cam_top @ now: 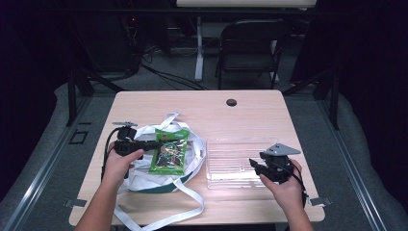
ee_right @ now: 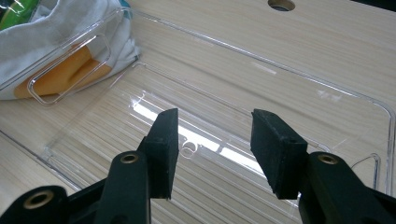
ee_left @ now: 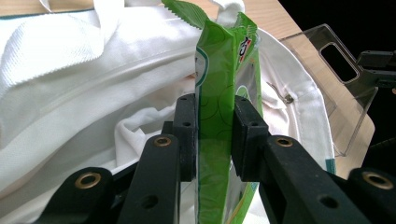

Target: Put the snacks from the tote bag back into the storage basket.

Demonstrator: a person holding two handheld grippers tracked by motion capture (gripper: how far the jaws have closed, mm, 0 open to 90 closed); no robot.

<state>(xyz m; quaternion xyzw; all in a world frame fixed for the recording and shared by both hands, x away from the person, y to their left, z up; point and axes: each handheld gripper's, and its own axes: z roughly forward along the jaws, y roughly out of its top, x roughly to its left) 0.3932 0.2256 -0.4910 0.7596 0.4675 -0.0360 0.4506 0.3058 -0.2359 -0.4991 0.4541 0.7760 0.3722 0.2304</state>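
Left tool [ee_left: 212, 135]: pinched tight on green packet [cam_top: 168, 150] | packet: over white bag [cam_top: 144, 168], left side of bench [cam_top: 250, 115] | right tool [ee_right: 212, 149]: wide open, holding nothing, just above clear tray [cam_top: 231, 163] | tray: right of bag, near side of bench

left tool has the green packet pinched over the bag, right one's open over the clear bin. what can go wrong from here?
1. The left tool pinches only a thin edge of the green snack packet; the slick film could slip out and drop onto the white tote bag.
2. The tote's loose straps could snag during the carry.
3. The right tool hovers open above the clear plastic bin; it could block the drop.
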